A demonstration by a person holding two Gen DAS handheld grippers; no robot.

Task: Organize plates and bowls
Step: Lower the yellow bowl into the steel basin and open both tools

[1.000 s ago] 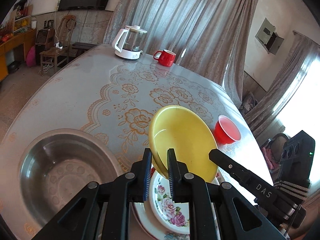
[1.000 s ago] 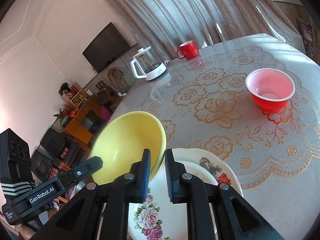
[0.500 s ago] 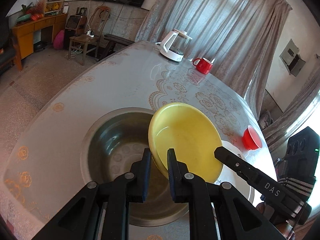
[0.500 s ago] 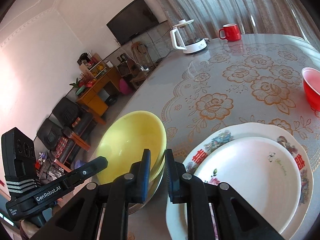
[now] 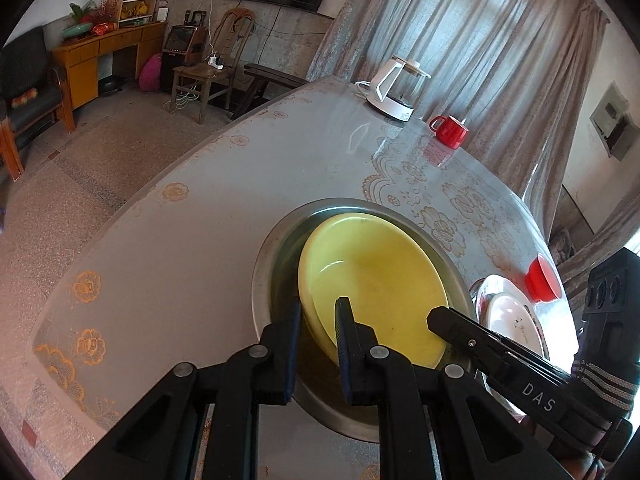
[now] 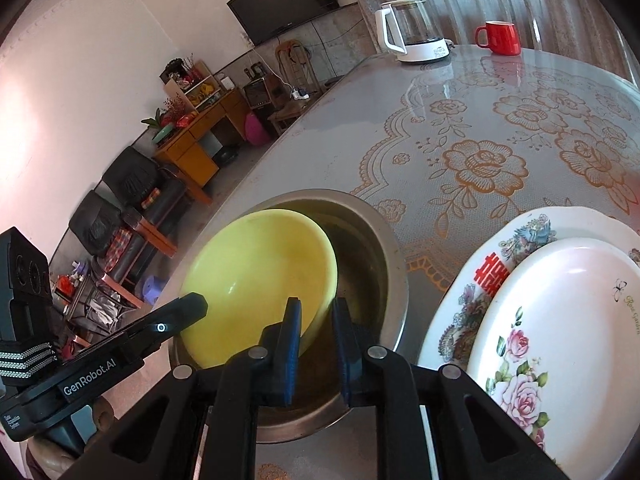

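On my left wrist view, my left gripper (image 5: 318, 316) pinches the near rim of the yellow bowl (image 5: 376, 280), which sits tilted inside the steel basin (image 5: 264, 280) on the table (image 5: 200, 240). On my right wrist view, my right gripper (image 6: 316, 320) clamps the same bowl's opposite rim (image 6: 260, 272) over the basin (image 6: 384, 248); the stacked floral plates (image 6: 560, 320) lie just beside it.

- Wall-mounted TV (image 6: 286, 2).
- Grey curtains (image 5: 472, 40), daylight behind.
- Speckled floor (image 5: 100, 160).
- Wooden cabinet (image 5: 108, 52); wooden chair (image 5: 204, 72); black armchairs (image 6: 132, 184).
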